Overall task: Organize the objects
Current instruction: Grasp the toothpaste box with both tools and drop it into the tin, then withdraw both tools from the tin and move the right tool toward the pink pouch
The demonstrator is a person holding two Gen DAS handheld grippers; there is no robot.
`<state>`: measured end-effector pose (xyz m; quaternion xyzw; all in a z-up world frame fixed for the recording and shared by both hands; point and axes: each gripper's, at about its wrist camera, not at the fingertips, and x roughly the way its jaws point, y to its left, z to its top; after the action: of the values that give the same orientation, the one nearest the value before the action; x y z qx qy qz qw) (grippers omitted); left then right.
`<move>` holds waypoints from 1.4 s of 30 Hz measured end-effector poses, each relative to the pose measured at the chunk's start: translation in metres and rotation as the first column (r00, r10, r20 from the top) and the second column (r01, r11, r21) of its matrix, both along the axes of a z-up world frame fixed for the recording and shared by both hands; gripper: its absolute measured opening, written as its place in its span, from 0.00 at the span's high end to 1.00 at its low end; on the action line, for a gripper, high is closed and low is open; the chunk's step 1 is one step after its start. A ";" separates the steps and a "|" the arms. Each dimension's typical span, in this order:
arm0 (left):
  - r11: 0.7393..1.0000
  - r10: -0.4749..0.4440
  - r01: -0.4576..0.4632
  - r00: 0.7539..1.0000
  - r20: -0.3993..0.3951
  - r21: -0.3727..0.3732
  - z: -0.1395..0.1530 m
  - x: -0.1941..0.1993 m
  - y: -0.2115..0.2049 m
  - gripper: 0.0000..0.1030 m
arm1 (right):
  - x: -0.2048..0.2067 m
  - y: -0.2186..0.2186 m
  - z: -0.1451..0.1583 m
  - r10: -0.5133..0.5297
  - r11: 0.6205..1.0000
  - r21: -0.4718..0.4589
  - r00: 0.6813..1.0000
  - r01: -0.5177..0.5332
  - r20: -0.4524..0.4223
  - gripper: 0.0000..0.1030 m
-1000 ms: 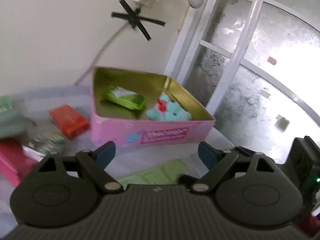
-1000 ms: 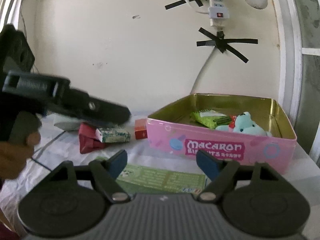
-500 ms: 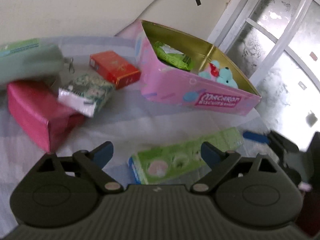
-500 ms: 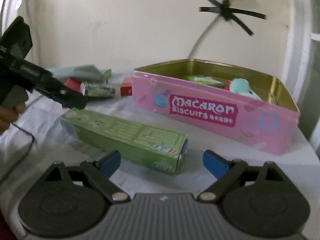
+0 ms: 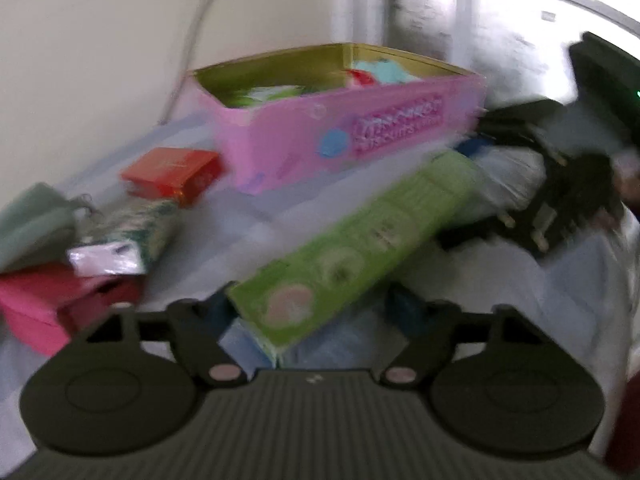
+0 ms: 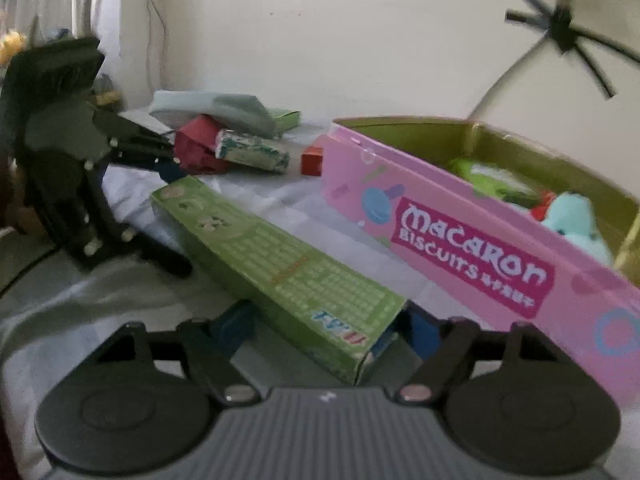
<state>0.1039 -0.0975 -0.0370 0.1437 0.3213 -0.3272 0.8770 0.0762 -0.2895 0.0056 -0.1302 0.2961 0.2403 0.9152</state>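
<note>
A: While both grippers are closing in on the same carton, the biggest thing in sight is the pink biscuit tin (image 6: pixel 472 240), sitting open on the cloth-covered table (image 6: pixel 120 300) against the wall, already holding a green packet (image 6: pixel 496 180) and a teal plush toy (image 6: pixel 576 220).

B: And the carton itself?

A: That long green box (image 6: pixel 288 276) is lying on the table just in front of the tin, running diagonally. The right gripper (image 6: pixel 326 326) is straddling one end of it, its blue fingers spread wide on either side and not yet pressing. The left gripper (image 5: pixel 312 308) is doing the same at the opposite end, also wide open, though that view is blurring badly.

B: So which step are we watching?

A: I'm judging it as the start of a two-handed pick, the box being next for the tin. Closing evenly on both ends, then lifting level over the pink wall, looks like what is called for.

B: What else is waiting?

A: Smaller pieces are piling up by the wall: a grey-green pouch (image 6: pixel 208 108), a magenta box (image 5: pixel 52 300), a patterned packet (image 6: pixel 252 152) and a small red box (image 5: pixel 172 172).
</note>
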 end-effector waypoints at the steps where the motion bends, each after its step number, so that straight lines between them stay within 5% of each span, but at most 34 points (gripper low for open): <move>1: 1.000 -0.007 0.007 1.000 0.006 0.007 0.003 -0.002 -0.002 0.23 | -0.009 0.006 0.003 -0.019 0.999 -0.038 0.999 0.020 0.037 0.25; 7: 0.999 -0.041 0.038 0.988 0.147 0.027 0.050 -0.006 -0.028 0.23 | -0.028 0.007 0.046 -0.050 0.984 -0.157 0.968 0.090 0.247 0.25; 13: 0.997 -0.022 -0.004 0.949 0.315 0.081 0.083 0.036 -0.092 0.22 | 0.015 -0.015 0.084 -0.087 0.940 -0.269 0.909 0.210 0.407 0.25; 19: 0.991 0.065 -0.090 0.971 0.230 0.098 0.064 0.099 -0.143 0.23 | 0.099 -0.035 0.076 -0.132 0.868 -0.410 0.925 0.281 0.356 0.20; 23: 0.980 0.193 -0.196 0.978 0.076 0.031 0.051 0.122 -0.156 0.23 | 0.135 -0.046 0.069 -0.273 0.802 -0.418 0.885 0.426 0.377 0.14; 26: 0.977 0.213 -0.213 0.976 0.033 -0.022 0.050 0.111 -0.155 0.22 | 0.128 -0.055 0.072 -0.343 0.826 -0.320 0.864 0.464 0.368 0.14; 32: 0.976 0.203 -0.194 0.975 0.091 -0.096 0.059 0.065 -0.140 0.21 | 0.087 -0.058 0.080 -0.475 0.858 -0.048 0.826 0.511 0.303 0.13; 38: 0.959 0.219 -0.201 0.973 0.072 -0.201 0.073 0.028 -0.096 0.16 | 0.027 -0.036 0.072 -0.607 0.794 0.226 0.753 0.565 0.253 0.11; 42: 0.952 0.233 -0.212 0.969 0.078 -0.219 0.068 0.010 -0.065 0.14 | -0.002 -0.021 0.061 -0.652 0.736 0.381 0.737 0.560 0.177 0.09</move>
<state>0.1136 -0.1622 0.0312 0.0300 0.2537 -0.2504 0.9338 0.0746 -0.3101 0.0662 0.0814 0.1400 -0.0551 0.9853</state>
